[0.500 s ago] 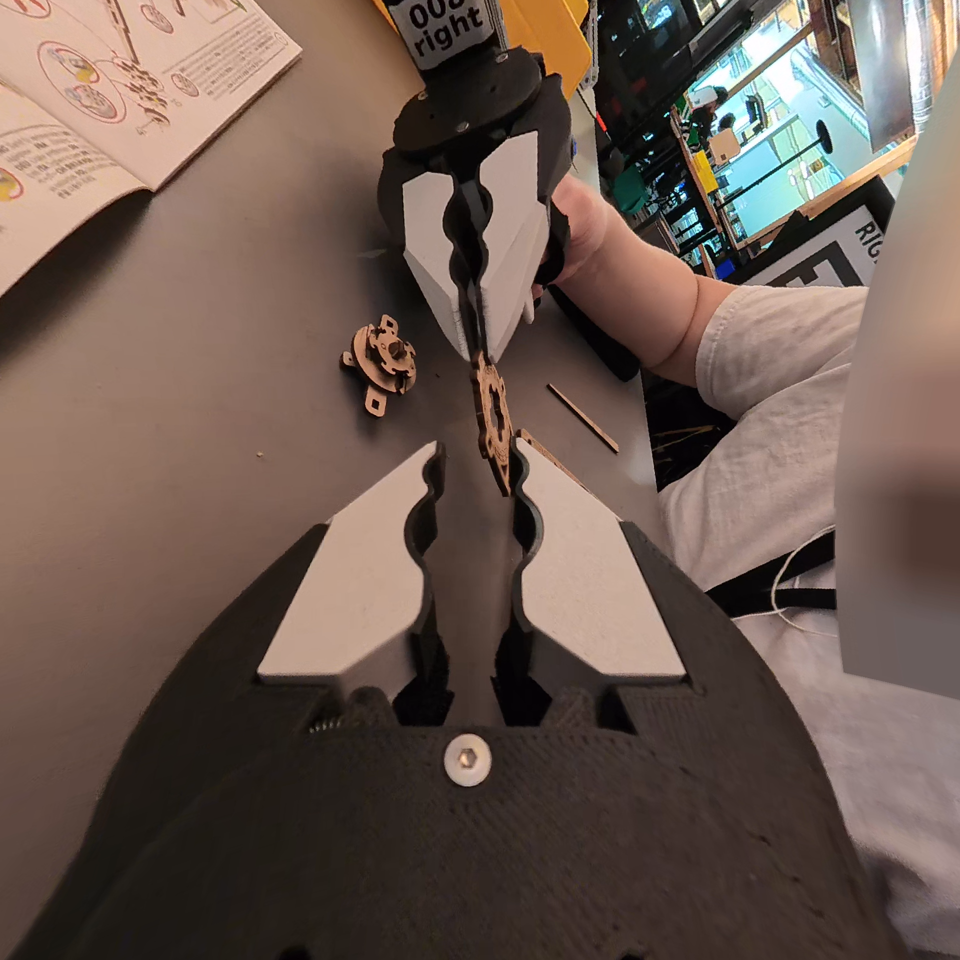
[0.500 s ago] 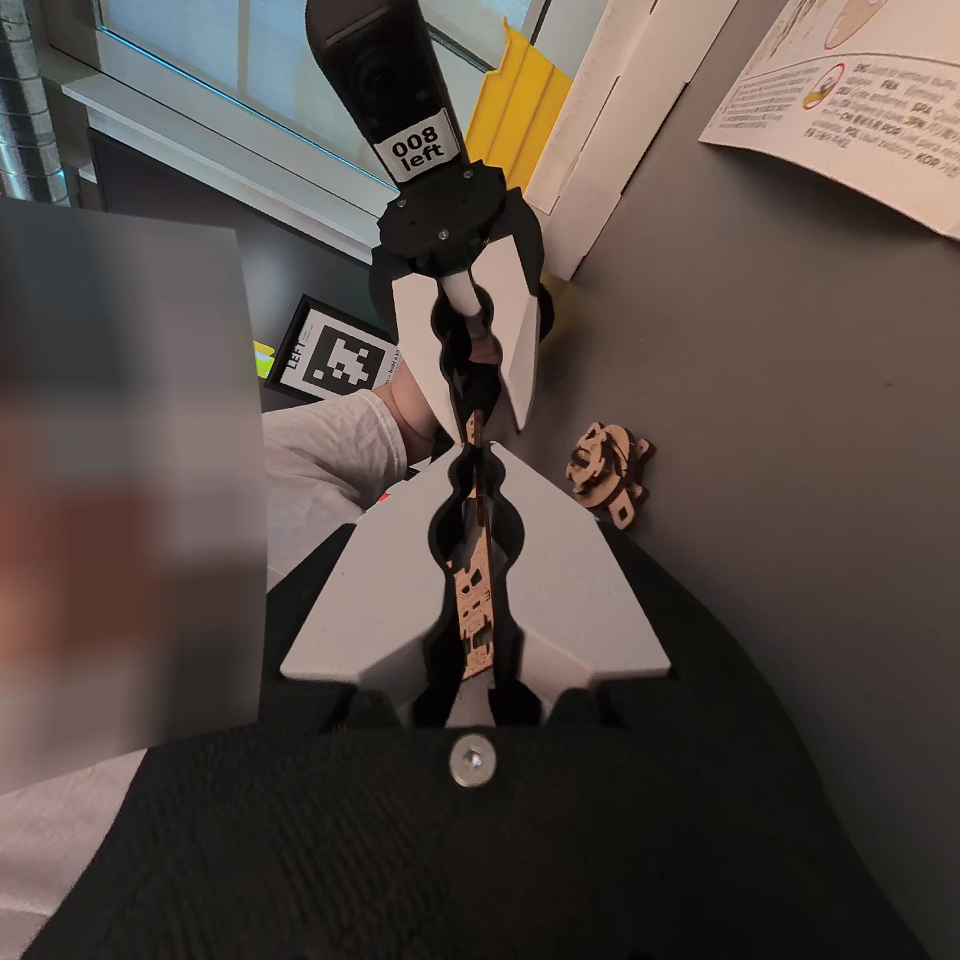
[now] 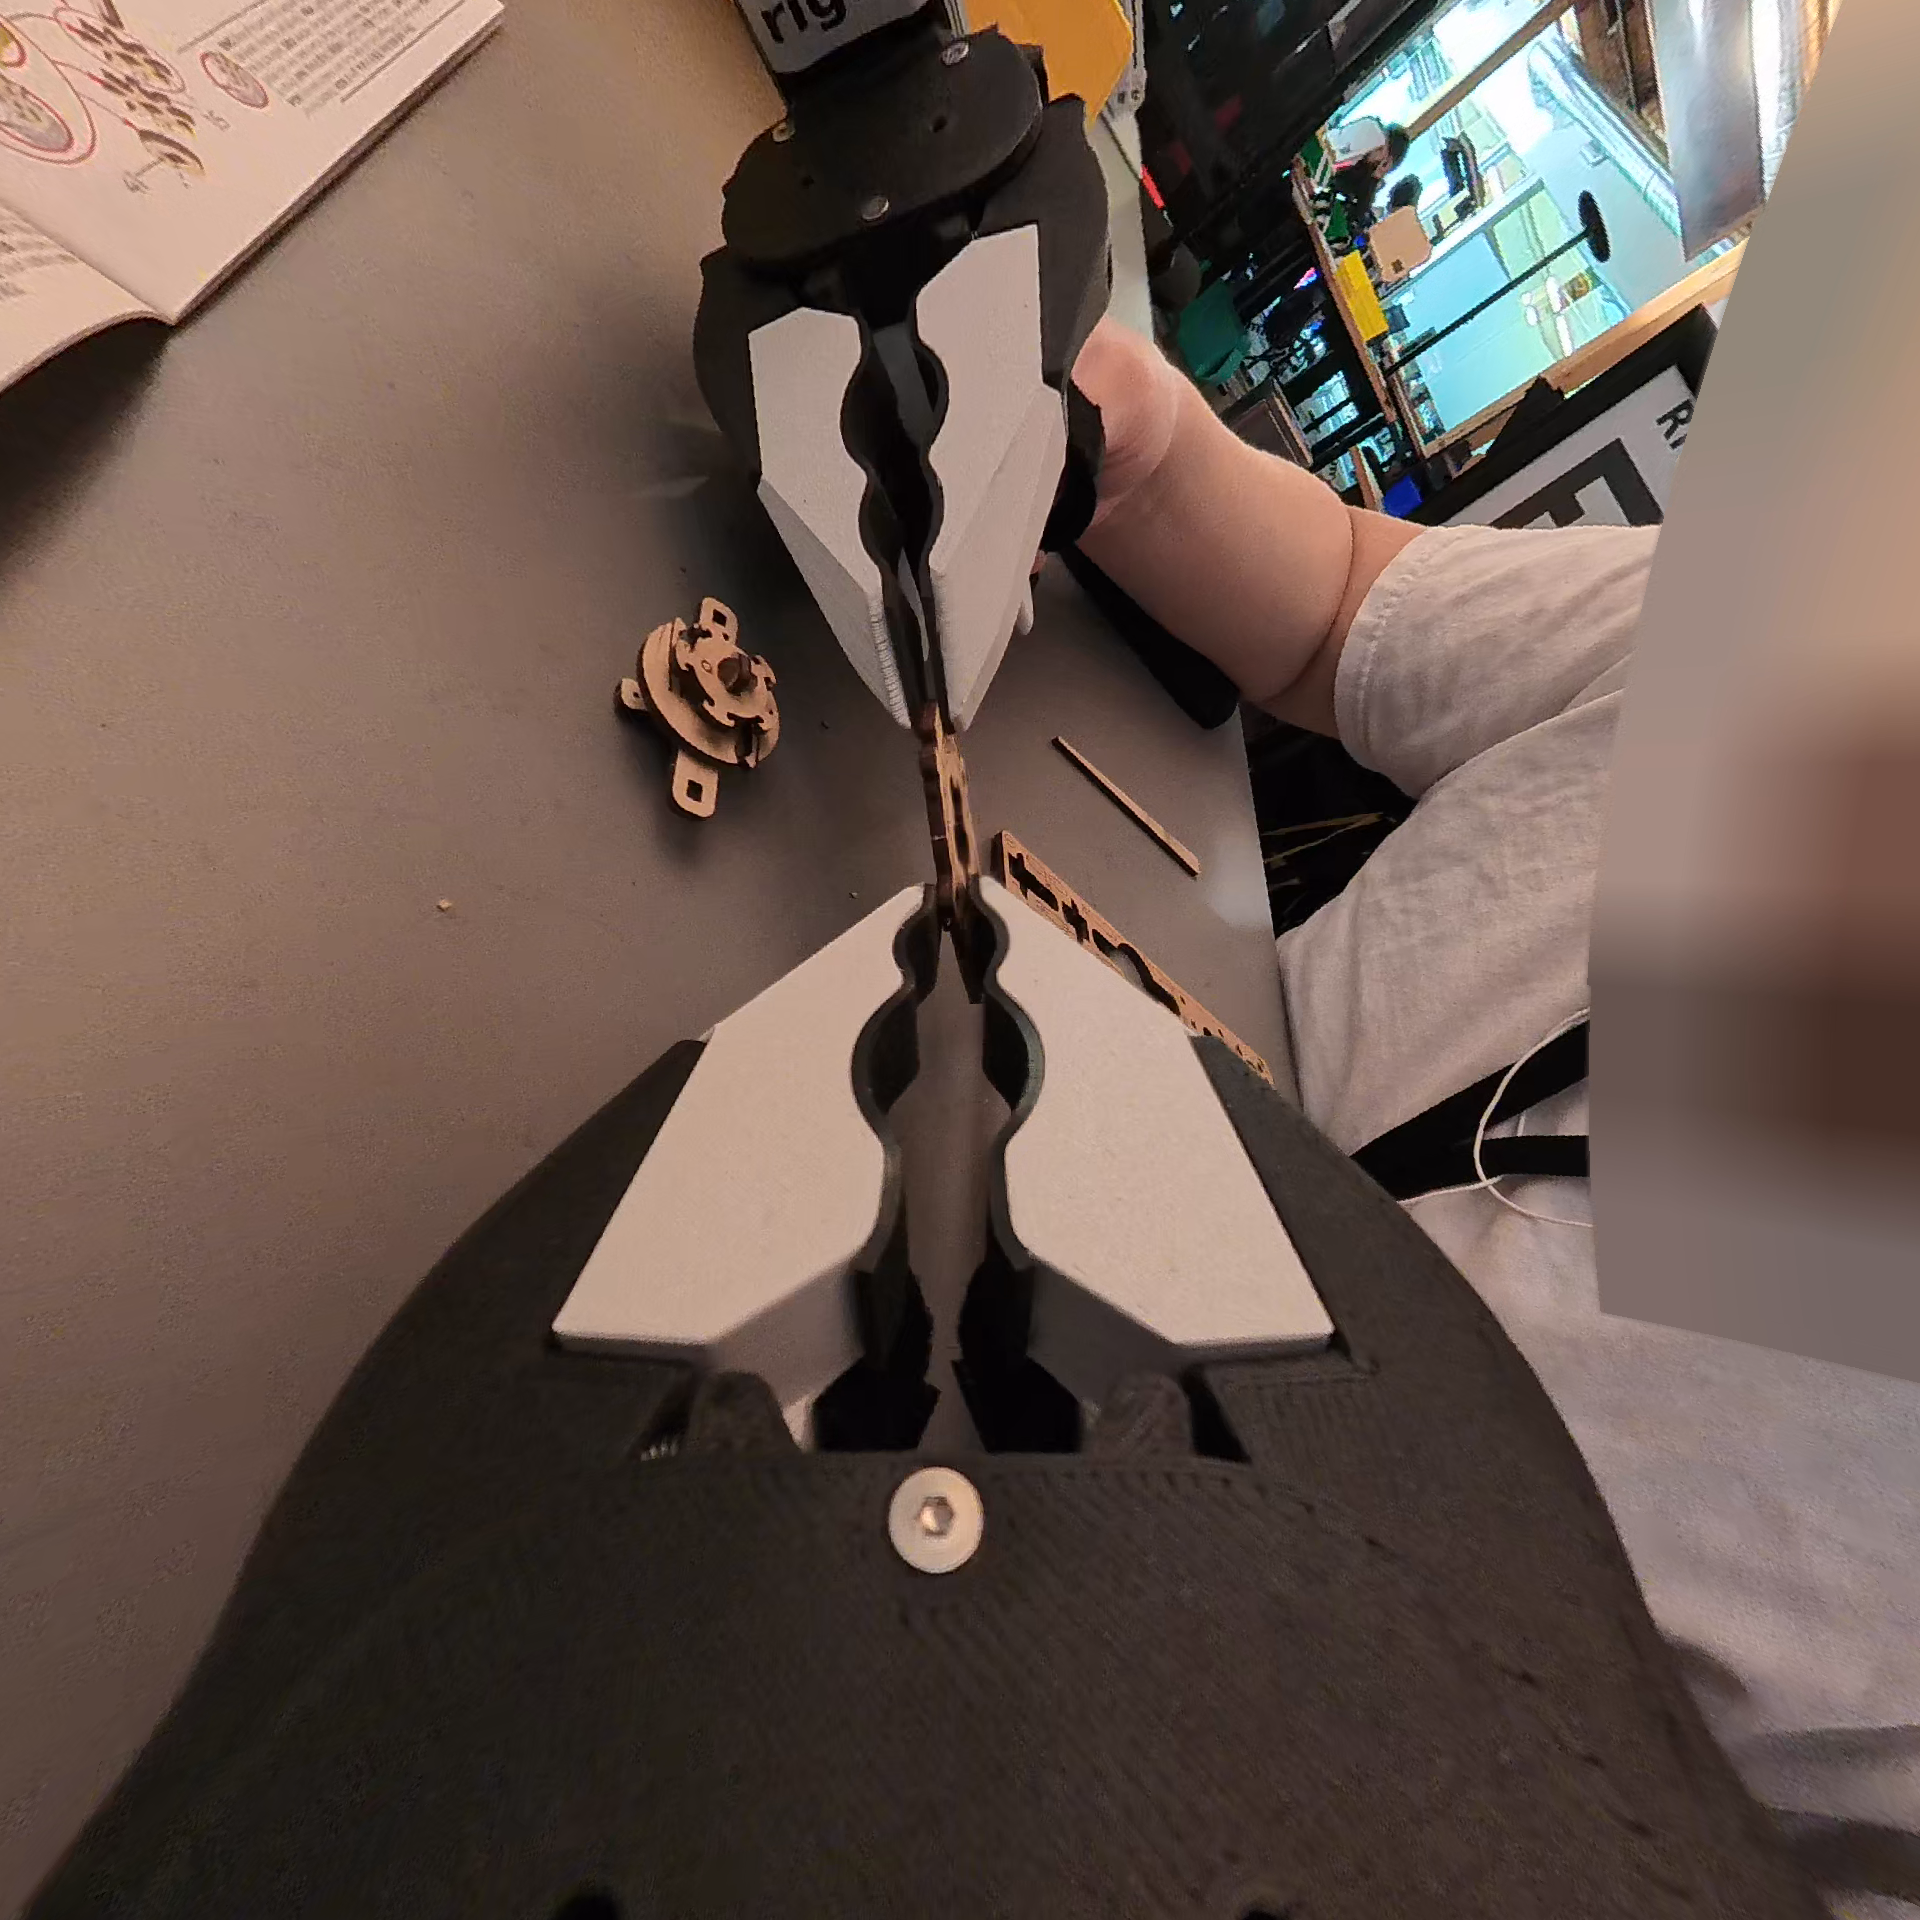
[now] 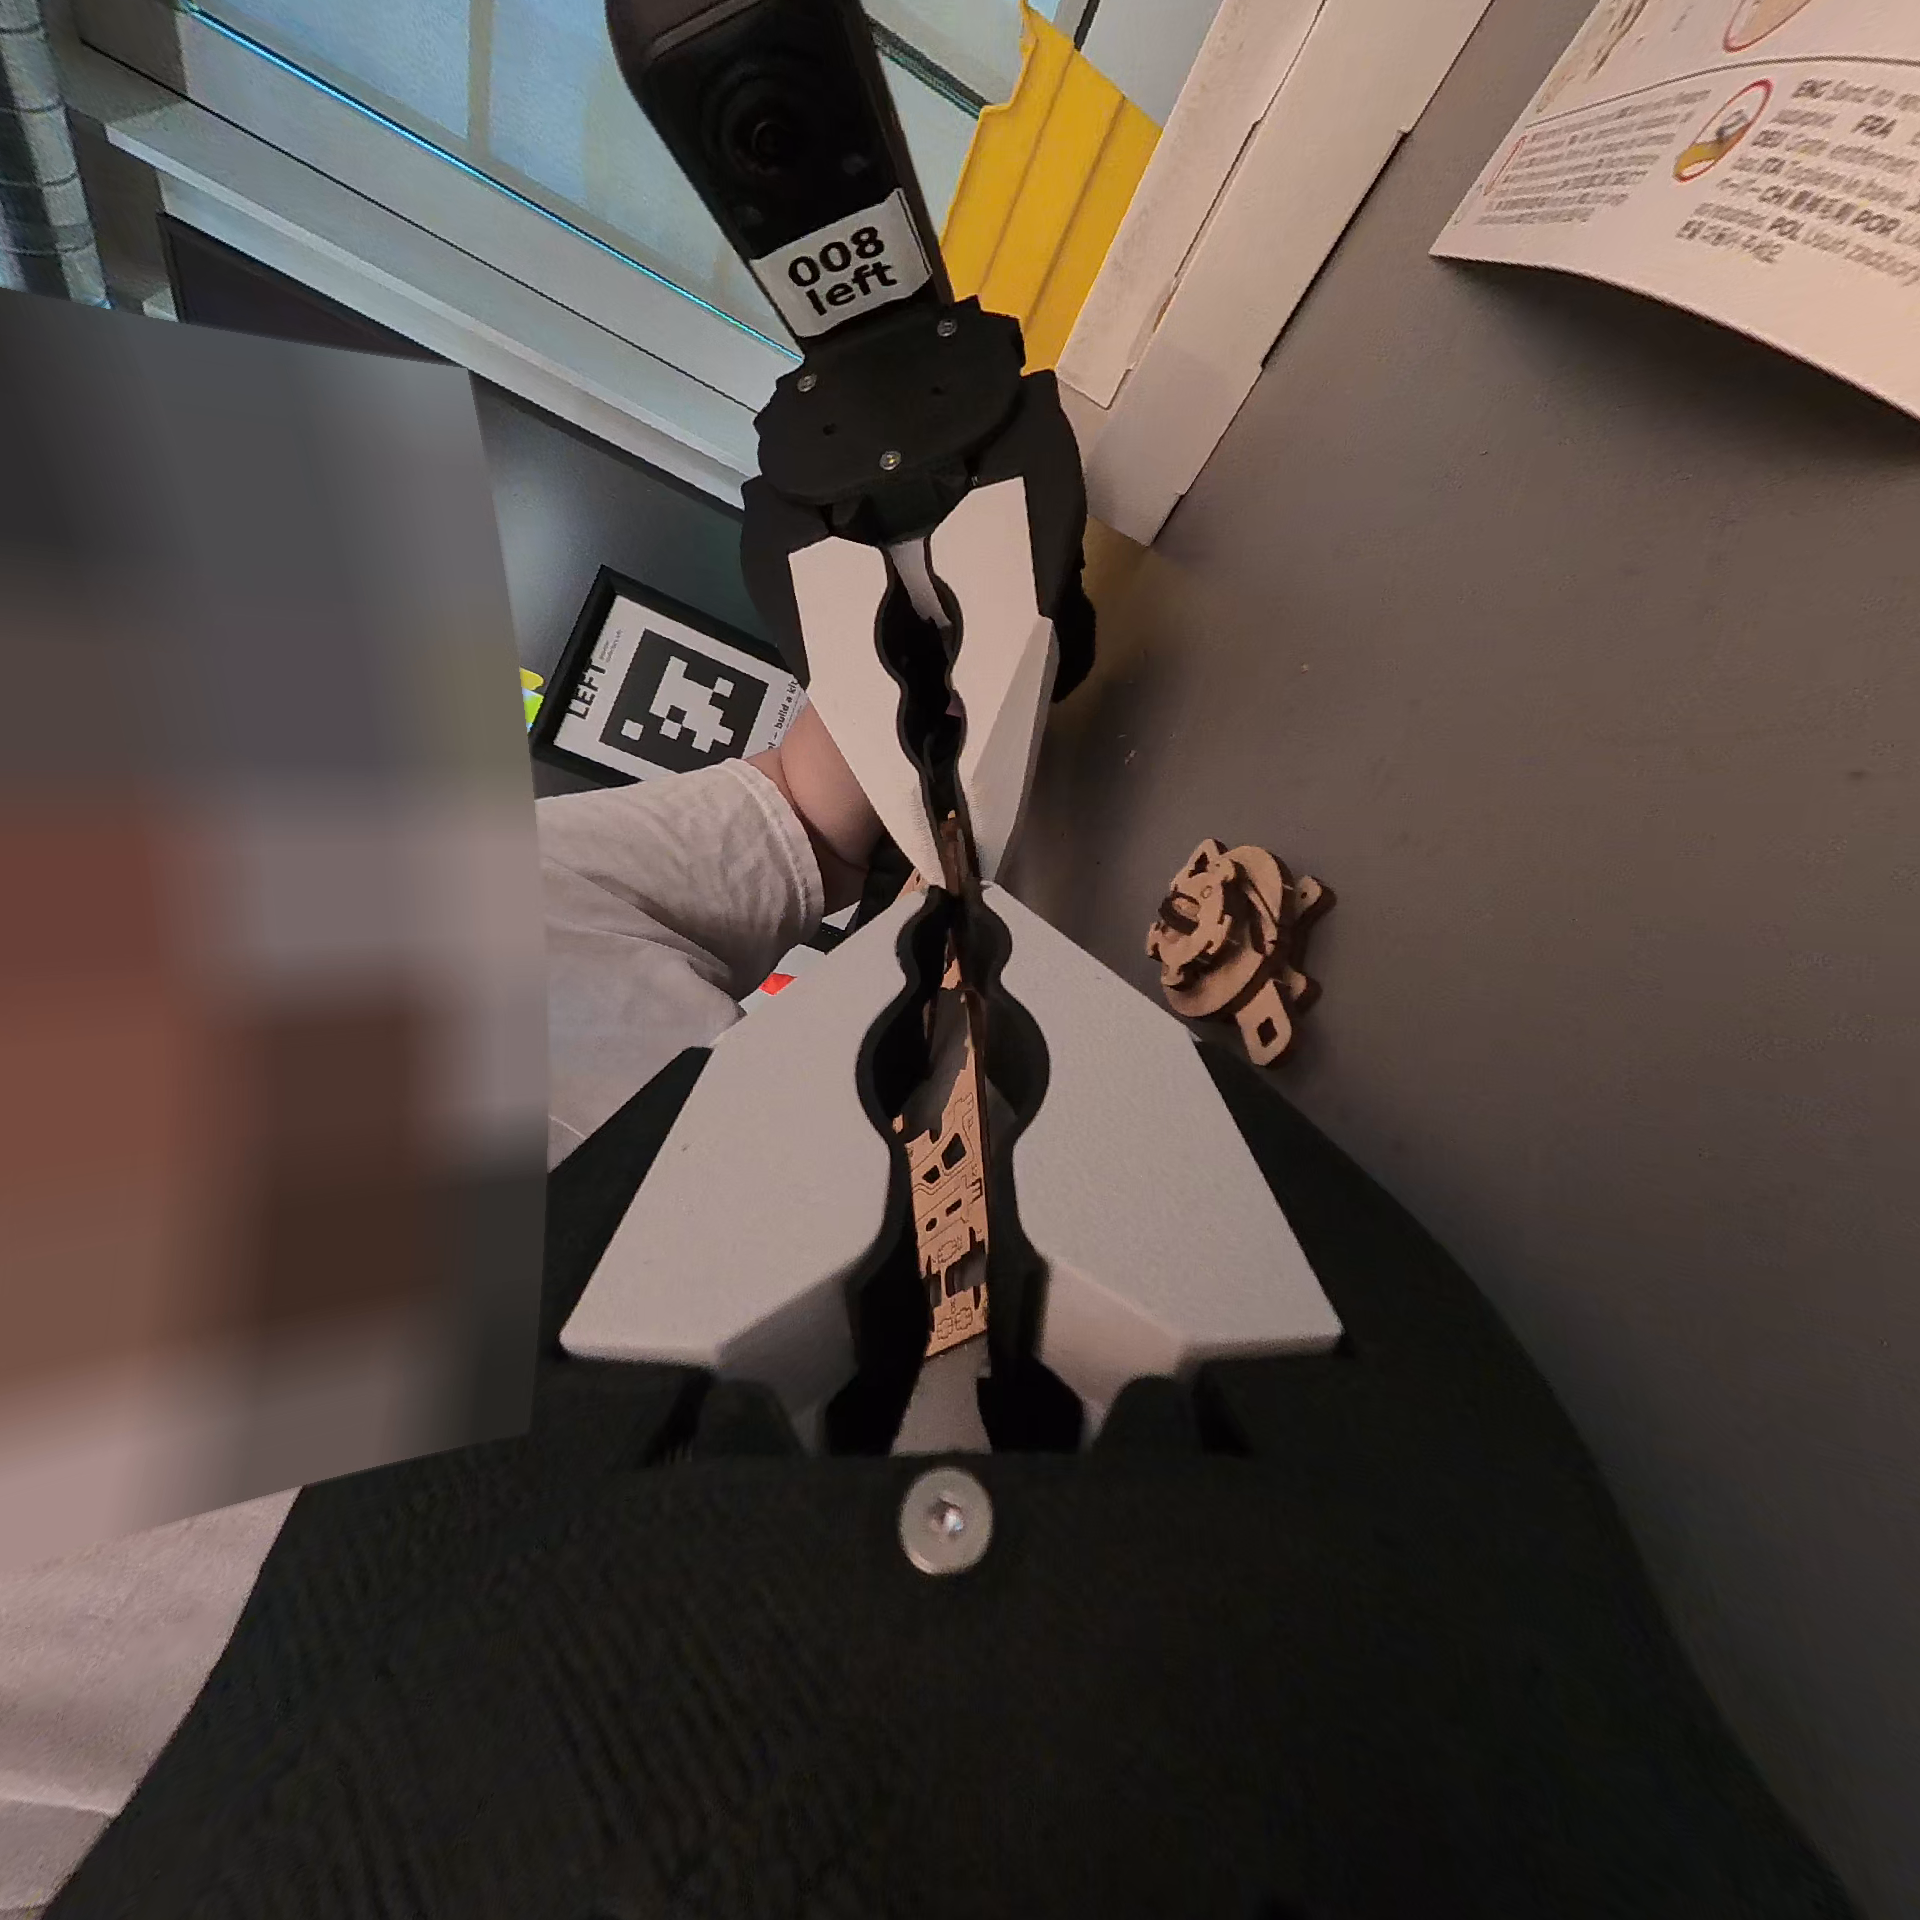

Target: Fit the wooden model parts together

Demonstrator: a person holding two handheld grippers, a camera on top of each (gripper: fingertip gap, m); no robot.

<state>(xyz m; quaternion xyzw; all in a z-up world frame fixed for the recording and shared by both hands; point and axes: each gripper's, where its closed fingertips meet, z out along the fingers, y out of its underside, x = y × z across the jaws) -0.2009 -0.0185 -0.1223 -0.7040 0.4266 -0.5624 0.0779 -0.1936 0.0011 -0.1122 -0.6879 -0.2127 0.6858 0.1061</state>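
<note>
Between the two opposed pairs of fingers, above the grey table (image 3: 312, 935), we see a thin wooden gear piece (image 3: 951, 821) held edge-on. The right gripper (image 3: 914, 717) pinches its far end with fingers nearly closed; the left gripper (image 3: 951, 920) has narrowed its tips onto the near end. To the left of the left fingers lies a small wooden assembly (image 3: 707, 701), well apart. Just beyond the right-hand finger lies a flat wooden sheet (image 3: 1101, 935), with a thin stick (image 3: 1127, 805) farther off. An instruction booklet (image 3: 156, 156) lies at the far left.
</note>
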